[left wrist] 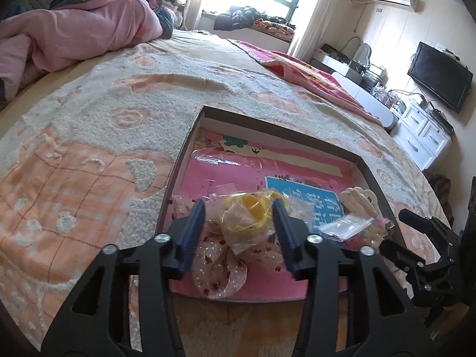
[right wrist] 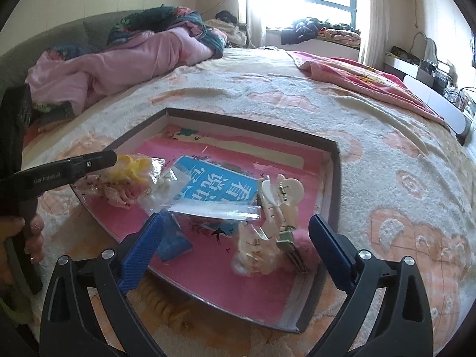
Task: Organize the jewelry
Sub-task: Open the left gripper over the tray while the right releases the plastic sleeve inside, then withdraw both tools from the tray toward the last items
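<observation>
Lying across a patterned bedspread [left wrist: 89, 154]: a shallow dark-walled tray [left wrist: 190, 125] with a pink printed floor, holding every piece of the jewelry.

Sitting toward the tray's near-left part, directly ahead of the left gripper [left wrist: 239, 217]: a clear crinkled bag of yellow and cream pieces [left wrist: 253, 214], resting over a sheer ribbon bow with red specks [left wrist: 220, 270]. Standing well apart, the left jaws, one on each side of the bag; touching it or only flanking it, impossible to tell from the left wrist view. No clear long axis to that bag, just a rounded lump, so probably needing only a short straight advance and a squeeze.

Lying toward the tray's right side, ahead of the right gripper [right wrist: 239, 235]: a white claw clip [right wrist: 279, 196], a flat clear zip bag [right wrist: 214, 209] stretching left to right across the approach line, and a small bag of pale beads [right wrist: 253, 255] nearest the fingertips. Standing wide apart and holding nothing, the right jaws.

Judging by position, looking nearer to the yellow bag: the left hand; nearer to the clip and beads: the right.
</observation>
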Demonstrator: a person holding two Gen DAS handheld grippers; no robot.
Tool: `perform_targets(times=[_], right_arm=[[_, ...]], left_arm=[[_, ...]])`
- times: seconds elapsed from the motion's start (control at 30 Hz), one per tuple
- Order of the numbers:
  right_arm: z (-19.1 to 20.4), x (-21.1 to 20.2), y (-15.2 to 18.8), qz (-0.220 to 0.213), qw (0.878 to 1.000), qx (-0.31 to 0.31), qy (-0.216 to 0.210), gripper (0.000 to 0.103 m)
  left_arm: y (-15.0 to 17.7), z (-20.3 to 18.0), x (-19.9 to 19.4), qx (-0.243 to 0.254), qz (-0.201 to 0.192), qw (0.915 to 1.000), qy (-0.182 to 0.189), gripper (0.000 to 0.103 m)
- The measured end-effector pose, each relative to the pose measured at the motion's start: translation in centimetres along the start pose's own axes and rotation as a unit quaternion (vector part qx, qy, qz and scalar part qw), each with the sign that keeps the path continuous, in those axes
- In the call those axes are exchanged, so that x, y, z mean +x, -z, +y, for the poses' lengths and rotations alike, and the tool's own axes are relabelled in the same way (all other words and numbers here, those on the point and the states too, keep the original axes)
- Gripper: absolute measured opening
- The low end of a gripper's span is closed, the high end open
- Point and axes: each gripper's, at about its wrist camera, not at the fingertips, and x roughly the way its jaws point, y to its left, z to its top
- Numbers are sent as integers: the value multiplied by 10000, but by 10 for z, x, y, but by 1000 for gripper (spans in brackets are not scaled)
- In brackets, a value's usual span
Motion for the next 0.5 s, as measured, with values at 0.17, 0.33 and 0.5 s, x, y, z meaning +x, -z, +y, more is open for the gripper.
perform_targets(times=[0.17, 0.33, 0.5], right_arm=[[-3, -14, 2, -148, 9998, 96, 4, 95], [-5, -25, 5, -263, 9995, 164, 35, 96], [-6, -37, 9, -348, 9992, 191, 70, 96]], left_arm=[[0, -5, -9, 80, -69, 9999, -58, 59], [1, -11, -22, 132, -209, 9997, -85, 74], [1, -17, -39, 169, -352, 9992, -103, 87]])
